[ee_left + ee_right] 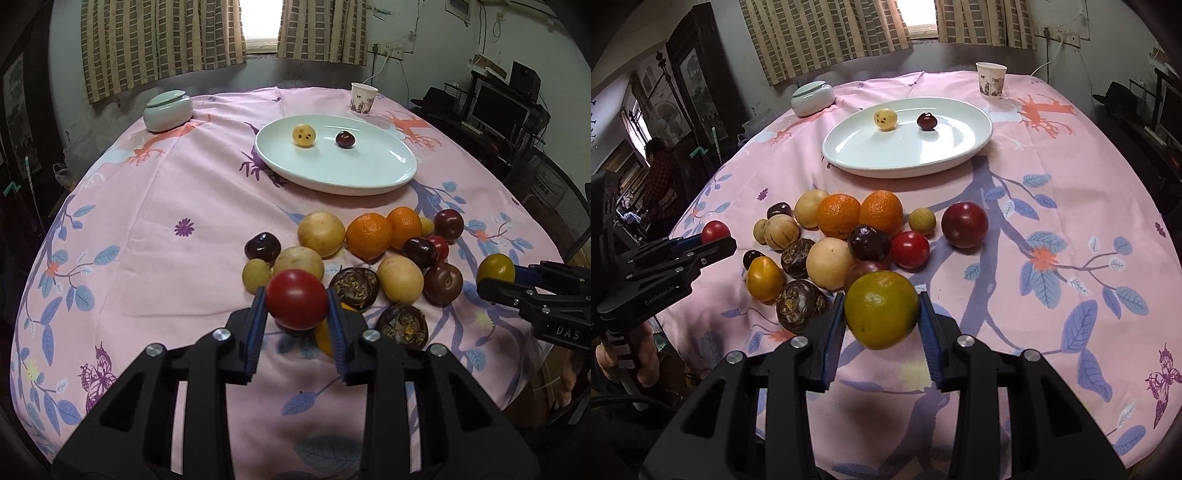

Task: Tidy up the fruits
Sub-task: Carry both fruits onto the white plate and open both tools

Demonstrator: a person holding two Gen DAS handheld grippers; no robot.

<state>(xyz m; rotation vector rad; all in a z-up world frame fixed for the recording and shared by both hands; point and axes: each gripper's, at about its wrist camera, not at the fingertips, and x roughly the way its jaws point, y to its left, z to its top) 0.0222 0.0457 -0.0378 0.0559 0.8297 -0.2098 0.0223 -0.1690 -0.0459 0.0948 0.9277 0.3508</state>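
left wrist view: table, plate and fruit pile all showing; right wrist view is covering the same scene from the other side
tablecloth (155, 206): pink, leaf and flower print, covering the whole table
plate (369, 177): white oval, sitting past the fruit pile, carrying 2 fruits only
left gripper (297, 321): jaws clamping narrow on a red tomato (297, 304), blue pads pressing both sides, tomato hanging above the cloth at the near edge of the pile
right gripper (882, 325): jaws gripping a yellow-green citrus (882, 310), pads touching both sides, fruit riding above the cloth just in front of the pile
fruit pile (834, 240): lying on the cloth between the grippers and the plate, pieces mostly touching each other
oranges (860, 214): 2, sitting side by side at the far edge of the pile
pale round fruits (321, 233): 3 showing in the left wrist view, mixed through the pile
dark red plum (964, 225): resting apart at the pile's right side in the right wrist view
jar (168, 110): pale green, lid on, standing far left of the plate
paper cup (364, 98): upright, standing beyond the plate's far right rim
on-plate yellow fruit (304, 135): spotted, sitting left of centre
on-plate dark fruit (345, 139): sitting just right of the yellow one, not touching it
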